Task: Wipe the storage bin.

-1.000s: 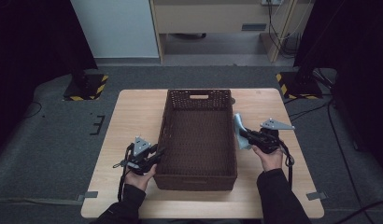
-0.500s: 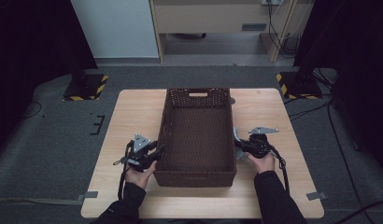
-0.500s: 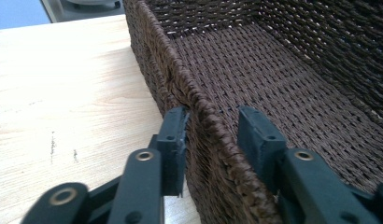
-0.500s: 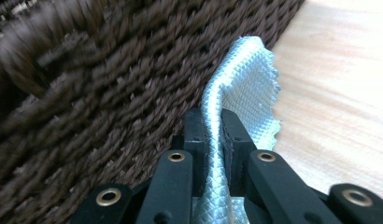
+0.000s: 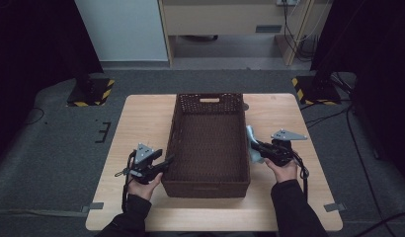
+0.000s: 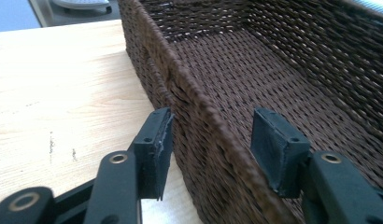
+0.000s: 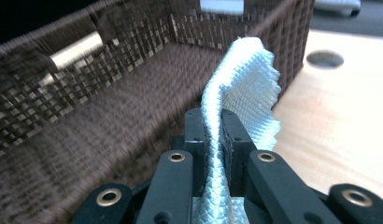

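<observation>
A dark brown wicker basket (image 5: 205, 187) stands in the middle of the wooden table (image 5: 141, 123), nothing lying in it. My left gripper (image 5: 163, 164) is at its left wall near the front corner. Its jaws have just been opening and now straddle the basket wall (image 6: 203, 135) with both pads clear of it. My right gripper (image 5: 255, 148) is beside the basket's right wall and is shut on a pale blue woven cloth (image 5: 251, 140). The cloth (image 7: 243, 84) stands up from between the closed pads of the right gripper (image 7: 213, 140), close to the wicker.
A round hole (image 7: 325, 59) in the tabletop lies beyond the basket's far right corner. Yellow-and-black striped stand bases (image 5: 94, 91) sit on the floor past both far table corners. Bare wood stretches left and right of the basket.
The left jaws have spread apart around the basket's left wall. The right gripper with the cloth has come down and a little closer to the basket's right wall.
</observation>
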